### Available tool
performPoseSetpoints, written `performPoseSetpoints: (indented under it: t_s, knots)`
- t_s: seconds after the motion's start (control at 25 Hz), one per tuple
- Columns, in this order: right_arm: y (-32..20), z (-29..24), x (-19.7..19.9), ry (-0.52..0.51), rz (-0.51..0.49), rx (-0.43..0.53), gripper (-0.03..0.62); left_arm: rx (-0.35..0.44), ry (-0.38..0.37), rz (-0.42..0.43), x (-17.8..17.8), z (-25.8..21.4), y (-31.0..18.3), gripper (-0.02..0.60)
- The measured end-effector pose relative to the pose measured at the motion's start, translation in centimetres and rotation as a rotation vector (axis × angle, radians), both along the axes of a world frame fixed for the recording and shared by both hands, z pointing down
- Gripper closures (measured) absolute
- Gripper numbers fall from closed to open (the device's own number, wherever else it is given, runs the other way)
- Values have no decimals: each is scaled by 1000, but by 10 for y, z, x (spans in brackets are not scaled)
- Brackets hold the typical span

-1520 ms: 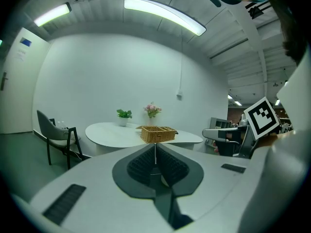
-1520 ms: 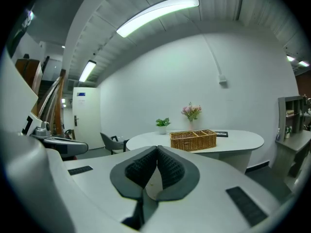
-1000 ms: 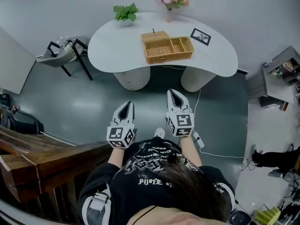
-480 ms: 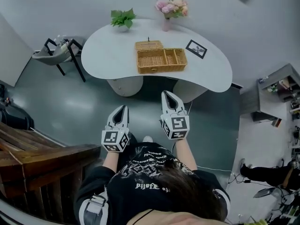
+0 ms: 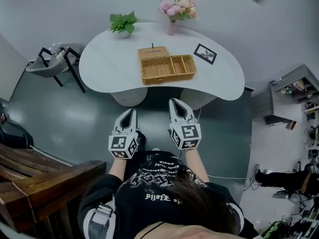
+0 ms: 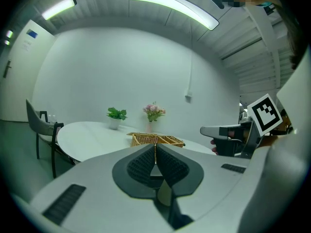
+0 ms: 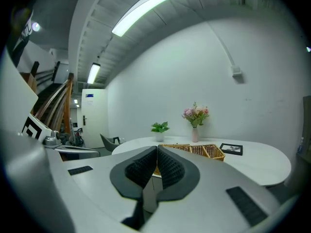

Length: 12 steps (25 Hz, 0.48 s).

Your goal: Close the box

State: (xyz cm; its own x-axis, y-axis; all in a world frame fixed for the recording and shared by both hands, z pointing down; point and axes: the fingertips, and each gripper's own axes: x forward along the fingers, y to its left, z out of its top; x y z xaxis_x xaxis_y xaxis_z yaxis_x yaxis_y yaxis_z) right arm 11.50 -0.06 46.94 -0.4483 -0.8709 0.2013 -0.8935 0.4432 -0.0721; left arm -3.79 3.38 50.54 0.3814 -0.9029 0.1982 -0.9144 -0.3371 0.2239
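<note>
Approach step: left gripper [image 5: 130, 112] and right gripper [image 5: 175, 102], each with 2 jaws pressed together on nothing, are well short of the open wicker box [image 5: 167, 69] on the white table [image 5: 107, 66]; next, reach its lid [image 5: 153, 52] and fold it over.

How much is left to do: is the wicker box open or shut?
Open. The head view looks into the compartments of the wicker box, its lid flipped back behind it.

A white curved table [image 5: 109, 59] is standing on the glossy grey floor [image 5: 75, 118] by the far white wall [image 6: 121, 72]. A dark chair [image 5: 50, 66] is sitting at its left, grey shelving [image 5: 294, 88] at the right. Long ceiling lights [image 6: 170, 6] are glowing overhead, and wooden planks [image 5: 40, 178] are lying near left.
</note>
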Motion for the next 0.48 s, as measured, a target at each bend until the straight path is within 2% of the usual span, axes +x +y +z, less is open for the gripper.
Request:
performPoseSetpoints:
  t_s: [0.24, 0.44, 0.48]
  knots:
    - [-56, -3, -7, 20, 42, -18, 569, -13, -37, -6, -16, 1, -69, 554]
    - [-108, 5, -20, -6, 62, -81, 566, -44, -23, -1, -32, 8, -126, 554]
    - [-118, 7, -22, -7, 73, -92, 546, -43, -21, 1, -35, 8, -137, 554]
